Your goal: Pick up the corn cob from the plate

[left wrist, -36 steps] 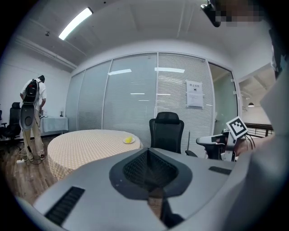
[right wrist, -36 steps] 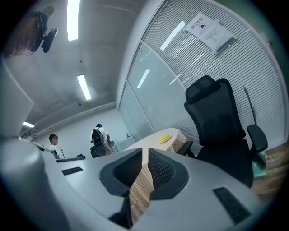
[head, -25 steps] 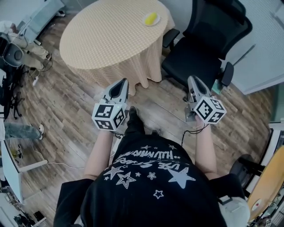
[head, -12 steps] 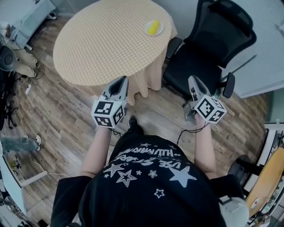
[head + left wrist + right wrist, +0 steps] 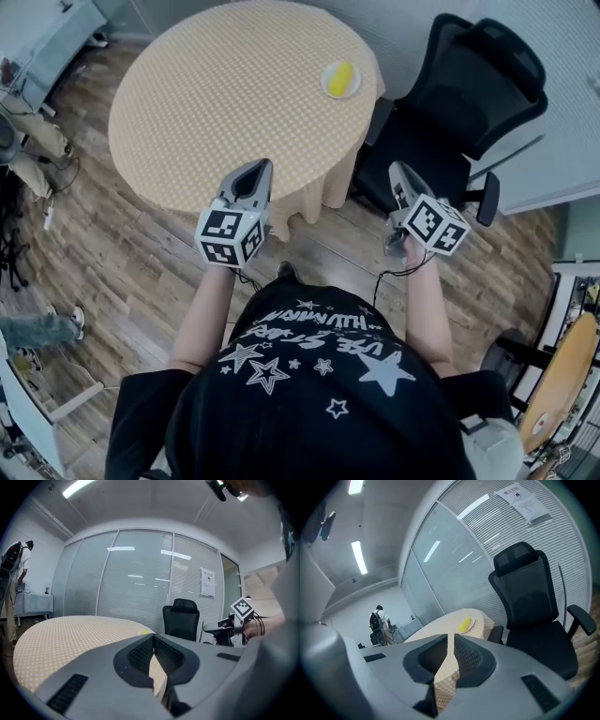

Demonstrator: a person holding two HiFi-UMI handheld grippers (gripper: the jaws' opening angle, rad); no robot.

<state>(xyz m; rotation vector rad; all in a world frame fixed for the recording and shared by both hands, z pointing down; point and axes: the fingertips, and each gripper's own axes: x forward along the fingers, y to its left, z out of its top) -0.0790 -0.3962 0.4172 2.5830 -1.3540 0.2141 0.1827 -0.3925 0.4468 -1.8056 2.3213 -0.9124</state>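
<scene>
Head view: the corn [image 5: 341, 75] lies on its plate [image 5: 327, 91] at the desk's [image 5: 216, 94] far edge, well apart from the left tongs [image 5: 255, 171] and right tongs [image 5: 397, 171].

Left gripper view: the left tongs [image 5: 153, 638] are together and empty.

Right gripper view: the right tongs [image 5: 450, 638] are together and empty, with the corn [image 5: 464, 624] ahead.

By my judgement, nothing is done yet: reaching, opening and grasping all remain.

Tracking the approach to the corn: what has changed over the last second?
The person has walked toward the round table, bringing the left tool and right tool closer to it. Nothing was taken hold of or let go. Both tools stay shut and empty; the corn cob stays on its plate.
</scene>
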